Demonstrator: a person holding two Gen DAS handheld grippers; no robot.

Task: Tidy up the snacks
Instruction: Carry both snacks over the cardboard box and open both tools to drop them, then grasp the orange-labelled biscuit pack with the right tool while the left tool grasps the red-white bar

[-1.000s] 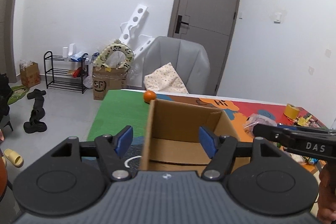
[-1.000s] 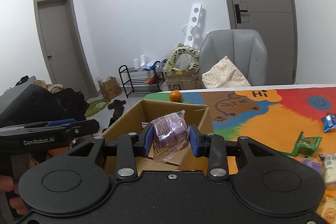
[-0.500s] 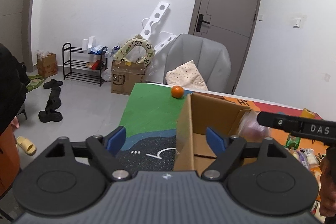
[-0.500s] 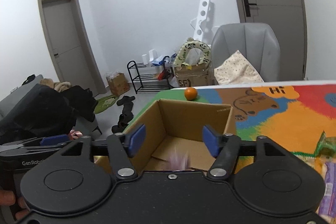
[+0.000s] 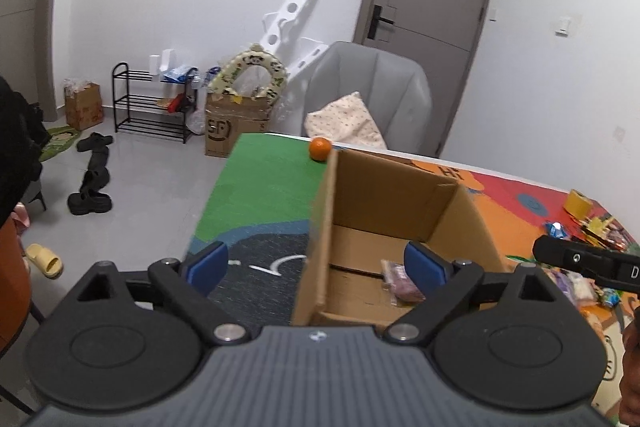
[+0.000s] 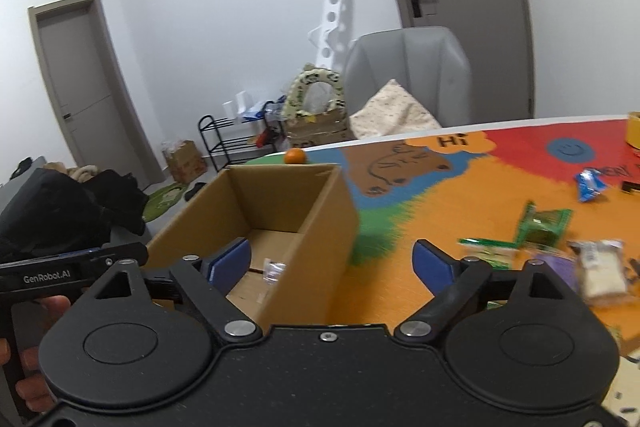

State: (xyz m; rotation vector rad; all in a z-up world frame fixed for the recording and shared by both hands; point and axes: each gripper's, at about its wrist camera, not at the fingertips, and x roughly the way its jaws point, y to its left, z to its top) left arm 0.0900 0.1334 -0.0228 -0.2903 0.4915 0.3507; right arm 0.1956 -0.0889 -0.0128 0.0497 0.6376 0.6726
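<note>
Both the left tool [image 5: 316, 263] and the right tool [image 6: 331, 261] have just been opening and stand wide and empty, the purple snack packet [image 5: 402, 281] lies inside the cardboard box [image 6: 320, 215], and other snacks [image 6: 600, 269] lie on the worktop [image 6: 460, 211] right of the box.

We are in a lived-in room of a home. A grey padded chair [image 5: 372, 95] with a dotted cushion [image 5: 346, 121] stands at a table under a bright cartoon mat [image 6: 460, 183]. By the white wall we see a low black shoe rack [image 5: 154, 103], taped cardboard boxes [image 5: 234, 125], a child's padded toilet seat [image 5: 252, 71], and shoes [image 5: 90, 201] and a yellow slipper [image 5: 44, 259] loose on the pale floor. Two grey interior doors [image 6: 76, 95] and dark bags piled on a sofa [image 6: 60, 203] fit a household too.
</note>
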